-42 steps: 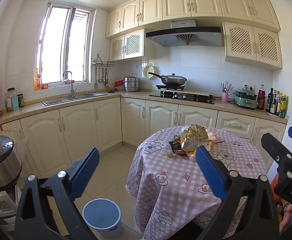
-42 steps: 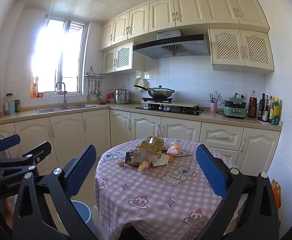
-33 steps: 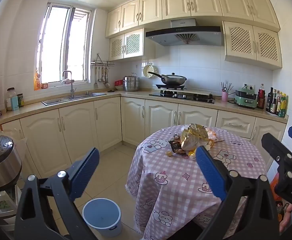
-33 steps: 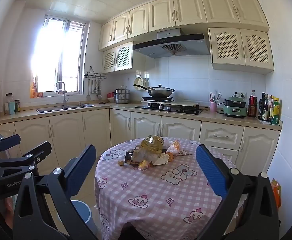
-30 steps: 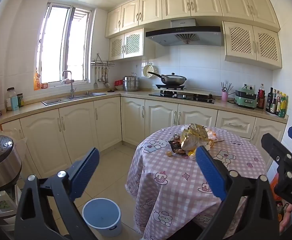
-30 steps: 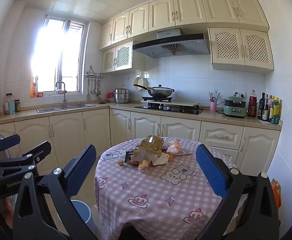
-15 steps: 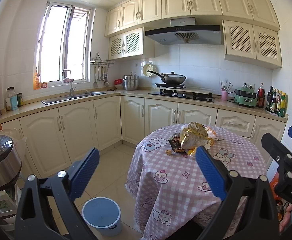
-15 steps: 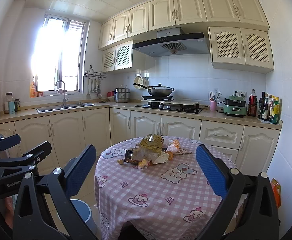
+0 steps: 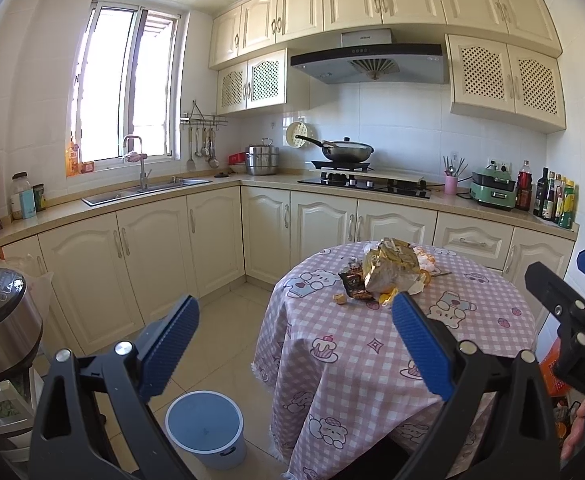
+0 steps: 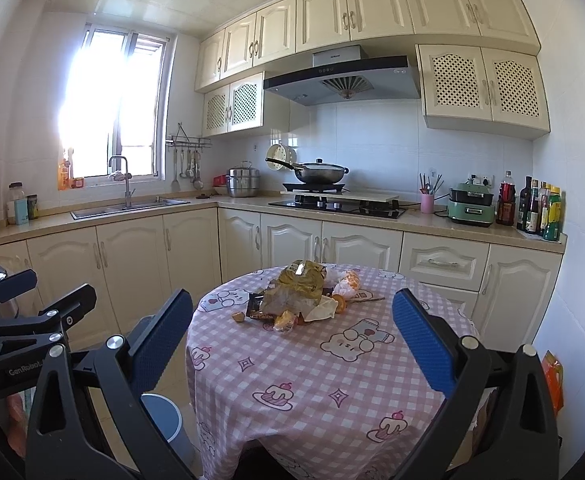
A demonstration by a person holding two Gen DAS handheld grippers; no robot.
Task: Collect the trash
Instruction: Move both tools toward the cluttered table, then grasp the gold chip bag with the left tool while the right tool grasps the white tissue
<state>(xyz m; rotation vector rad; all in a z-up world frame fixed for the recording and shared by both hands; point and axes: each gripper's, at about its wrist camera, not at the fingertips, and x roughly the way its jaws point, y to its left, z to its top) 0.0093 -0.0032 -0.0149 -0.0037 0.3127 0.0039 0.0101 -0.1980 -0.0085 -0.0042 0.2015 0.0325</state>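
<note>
Left gripper (image 9: 292, 332): level, facing forward, its two blue-padded fingers (image 9: 168, 338) spread wide with nothing between them. Right gripper (image 10: 292, 336): level beside it, likewise spread wide and empty. At the right edge of the left view, fingertips of the person's hand (image 9: 574, 430) show below the right gripper's body.

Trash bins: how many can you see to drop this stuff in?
1. A blue trash bin stands on the floor left of the round table, below the left gripper. Others may be hidden behind the table.
</note>
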